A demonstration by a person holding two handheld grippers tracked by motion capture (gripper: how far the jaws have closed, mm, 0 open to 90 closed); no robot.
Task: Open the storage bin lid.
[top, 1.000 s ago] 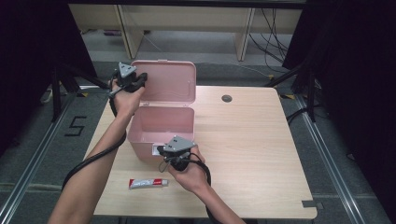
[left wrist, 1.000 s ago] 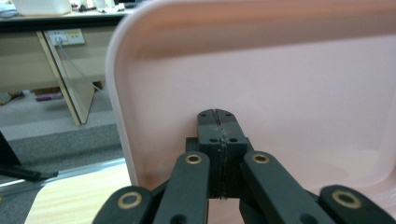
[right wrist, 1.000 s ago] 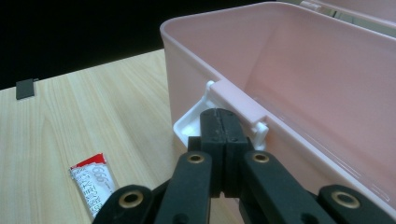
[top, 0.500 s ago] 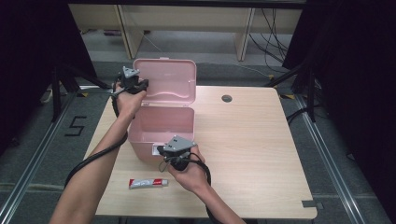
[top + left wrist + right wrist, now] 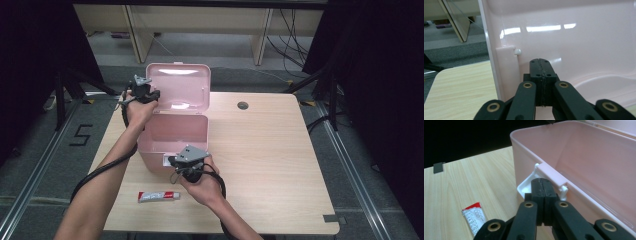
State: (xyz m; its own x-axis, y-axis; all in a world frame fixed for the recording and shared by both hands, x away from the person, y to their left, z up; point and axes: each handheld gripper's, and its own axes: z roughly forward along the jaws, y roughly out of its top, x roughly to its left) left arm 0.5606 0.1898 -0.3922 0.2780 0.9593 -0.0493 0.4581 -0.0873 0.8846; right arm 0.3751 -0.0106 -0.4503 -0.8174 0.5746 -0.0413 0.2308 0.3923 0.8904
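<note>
Box of pale pink plastic (image 5: 172,135) stands open on the light wooden table (image 5: 270,150). Left gripper (image 5: 540,65), jaws closed and empty, meets its raised lid (image 5: 574,37). Right gripper (image 5: 541,185), closed and empty, touches the white front latch (image 5: 526,186). Red-and-white tube (image 5: 475,216) lies just beside the box.

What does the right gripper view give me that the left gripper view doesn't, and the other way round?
Right gripper view alone: the right gripper, jaws shut, tips at the white latch on the front wall of the pink box, plus the red-and-white tube lying on the table.

Left gripper view alone: the left gripper, jaws shut, against the inside of the raised lid, near a small white stud by the lid's edge.

Shared: pink plastic of the same box, the wooden tabletop, and a pair of shut black jaws.
</note>
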